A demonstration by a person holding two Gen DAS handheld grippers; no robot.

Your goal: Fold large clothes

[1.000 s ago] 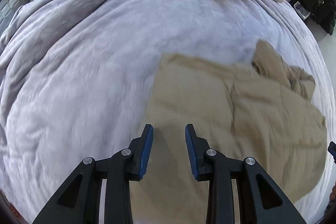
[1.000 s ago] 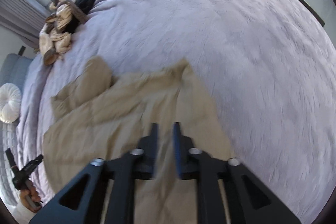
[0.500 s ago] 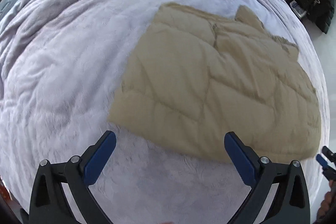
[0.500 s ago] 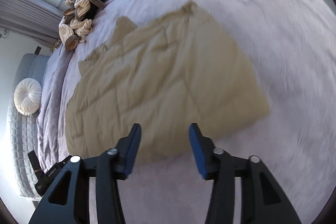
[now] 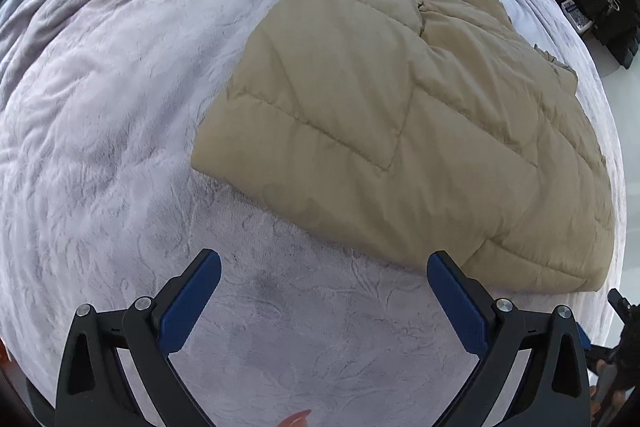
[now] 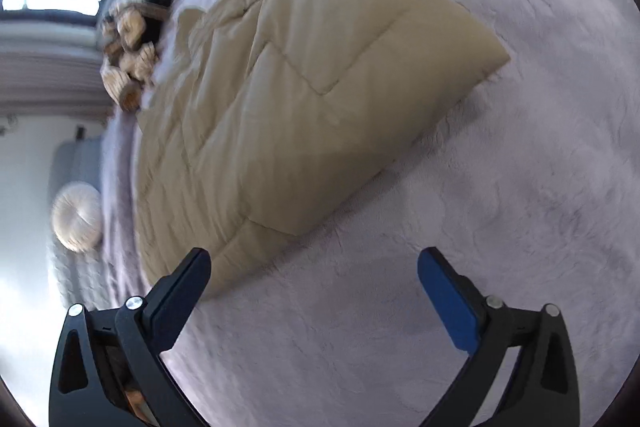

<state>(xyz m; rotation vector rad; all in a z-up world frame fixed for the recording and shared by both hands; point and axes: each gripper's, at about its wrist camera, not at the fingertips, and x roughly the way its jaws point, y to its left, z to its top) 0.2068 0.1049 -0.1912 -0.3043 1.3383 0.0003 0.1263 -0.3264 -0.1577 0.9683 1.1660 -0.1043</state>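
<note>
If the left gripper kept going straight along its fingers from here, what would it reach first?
Most likely the near edge of the tan puffer jacket. The left gripper is open over bare lavender blanket; if angled downward, it would touch blanket first. Depth is unclear.

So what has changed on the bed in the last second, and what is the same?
Both claws opened and pulled back off the jacket: the left claw went from narrow to wide, and the right claw, nearly shut before, let go. Both now hang over bare blanket, and the jacket lies folded flat. The clothes pile and pillow stayed in place.
</note>
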